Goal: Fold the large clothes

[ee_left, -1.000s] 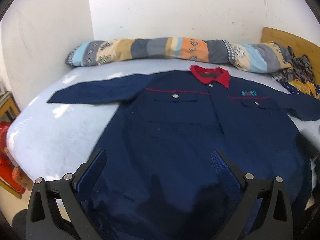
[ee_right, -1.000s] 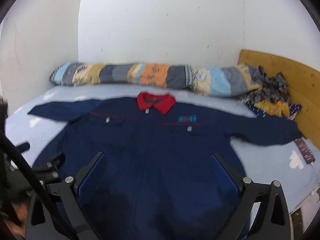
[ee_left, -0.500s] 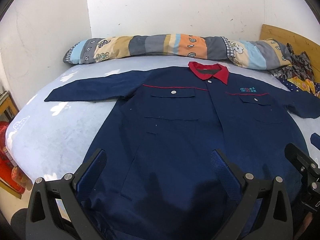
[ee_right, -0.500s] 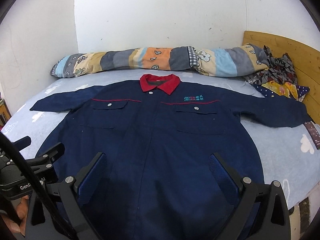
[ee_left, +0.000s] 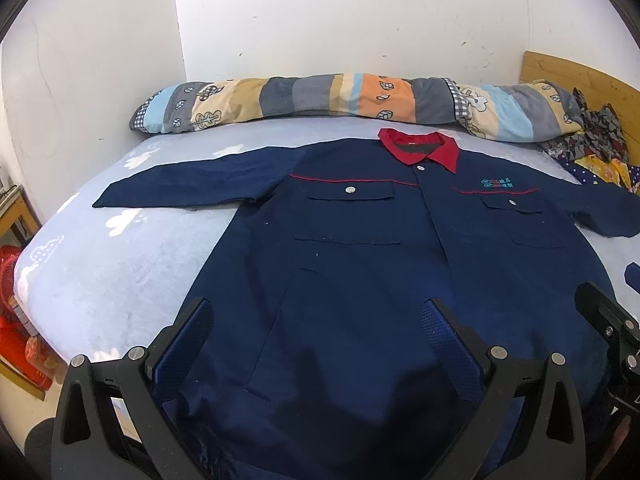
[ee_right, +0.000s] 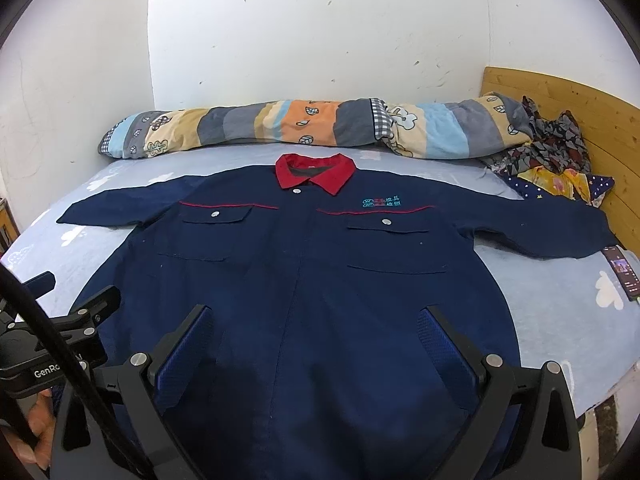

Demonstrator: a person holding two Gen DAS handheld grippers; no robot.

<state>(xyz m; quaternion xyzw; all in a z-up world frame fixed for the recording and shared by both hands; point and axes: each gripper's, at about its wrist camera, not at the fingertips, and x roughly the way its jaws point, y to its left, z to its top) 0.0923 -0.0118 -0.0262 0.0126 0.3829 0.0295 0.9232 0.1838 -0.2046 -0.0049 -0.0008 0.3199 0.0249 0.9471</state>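
Folding not yet begun — navy long-sleeved work jacket with red collar (ee_right: pixel 304 280) lies flat; left gripper (ee_left: pixel 316 340) and right gripper (ee_right: pixel 314 340) hover spread over its near hem — next, each must pinch a sleeve.

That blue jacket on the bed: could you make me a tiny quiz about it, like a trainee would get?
1. True or false: the navy jacket lies front up with both sleeves spread out to the sides.
2. What colour is the collar? A green, B red, C white.
3. Fill in: the left gripper and the right gripper both hover over the jacket's lower part with their jaws ____.

Key
1. True. The chest pockets and the buttons face up on the pale blue bedsheet.
2. B.
3. Open. Neither holds any cloth.
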